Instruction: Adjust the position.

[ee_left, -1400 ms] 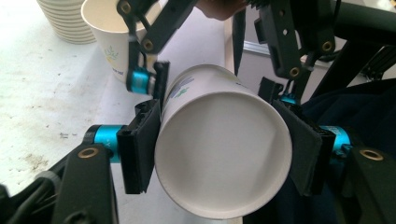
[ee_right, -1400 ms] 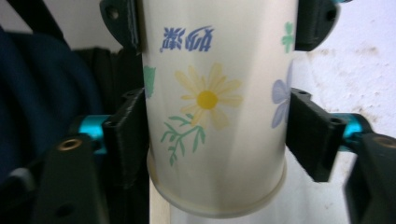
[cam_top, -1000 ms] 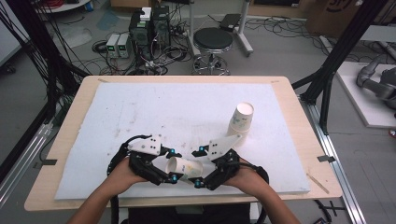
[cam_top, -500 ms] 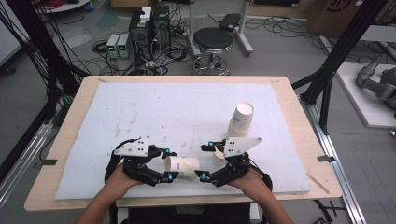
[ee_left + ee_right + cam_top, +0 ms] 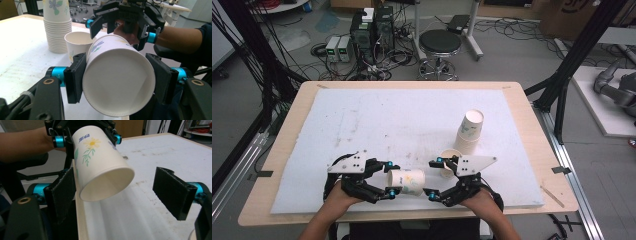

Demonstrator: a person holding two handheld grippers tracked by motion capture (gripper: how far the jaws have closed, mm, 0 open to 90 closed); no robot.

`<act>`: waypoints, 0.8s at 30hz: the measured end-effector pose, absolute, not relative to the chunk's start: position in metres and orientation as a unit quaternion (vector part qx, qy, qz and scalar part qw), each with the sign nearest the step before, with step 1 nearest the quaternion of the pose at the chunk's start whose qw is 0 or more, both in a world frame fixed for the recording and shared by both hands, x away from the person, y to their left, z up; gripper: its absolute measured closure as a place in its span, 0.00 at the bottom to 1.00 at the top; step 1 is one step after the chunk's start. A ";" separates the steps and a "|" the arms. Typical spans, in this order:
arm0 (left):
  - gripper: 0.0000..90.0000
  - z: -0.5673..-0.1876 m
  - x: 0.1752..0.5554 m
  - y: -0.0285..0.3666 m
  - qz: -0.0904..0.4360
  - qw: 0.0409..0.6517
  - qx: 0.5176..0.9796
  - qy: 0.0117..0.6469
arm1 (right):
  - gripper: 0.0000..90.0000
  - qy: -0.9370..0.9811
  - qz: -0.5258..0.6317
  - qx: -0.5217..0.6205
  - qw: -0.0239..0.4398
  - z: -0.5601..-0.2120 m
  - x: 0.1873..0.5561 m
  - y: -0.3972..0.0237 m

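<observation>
A white paper cup with a flower print (image 5: 406, 181) lies on its side just above the table's front edge. My left gripper (image 5: 389, 178) is shut on it near its base. In the left gripper view the cup's base (image 5: 117, 82) faces the camera between both pads. My right gripper (image 5: 434, 178) stands open to the right of the cup's mouth. In the right gripper view the cup's open mouth (image 5: 100, 162) points at me, and my right gripper (image 5: 117, 195) has its pads apart and touching nothing.
A tall stack of upside-down paper cups (image 5: 469, 131) stands at the right of the white foam board (image 5: 377, 120). One upright cup (image 5: 448, 159) sits just behind my right gripper. In the left gripper view the stack (image 5: 56, 27) and the upright cup (image 5: 77, 45) lie ahead on the left.
My right gripper has drawn back to the right, off the cup, with its jaws spread wider. The left gripper keeps hold of the cup and has barely moved.
</observation>
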State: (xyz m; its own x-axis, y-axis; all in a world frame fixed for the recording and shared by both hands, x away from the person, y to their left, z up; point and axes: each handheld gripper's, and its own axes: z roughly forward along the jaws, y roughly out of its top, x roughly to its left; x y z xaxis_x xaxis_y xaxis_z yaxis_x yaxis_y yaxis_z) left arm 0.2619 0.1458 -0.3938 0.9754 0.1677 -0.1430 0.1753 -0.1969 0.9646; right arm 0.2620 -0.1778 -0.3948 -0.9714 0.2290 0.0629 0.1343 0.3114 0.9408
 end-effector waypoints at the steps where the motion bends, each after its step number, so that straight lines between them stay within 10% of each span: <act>1: 0.40 -0.394 0.262 0.147 -0.001 0.625 0.773 0.110 | 0.22 0.810 0.575 0.113 0.039 -0.395 0.262 -0.178; 24: 0.40 -0.389 0.257 0.141 0.000 0.648 0.758 0.079 | 0.22 0.806 0.583 0.098 -0.008 -0.403 0.263 -0.171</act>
State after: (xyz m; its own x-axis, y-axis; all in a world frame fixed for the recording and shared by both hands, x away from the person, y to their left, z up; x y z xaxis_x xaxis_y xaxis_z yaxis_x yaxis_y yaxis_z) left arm 0.2566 0.1413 -0.3892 0.9875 0.1205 -0.1020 0.1195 -0.1483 0.9817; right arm 0.2632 -0.1708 -0.4027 -0.9805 0.1496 0.1271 0.1676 0.3002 0.9390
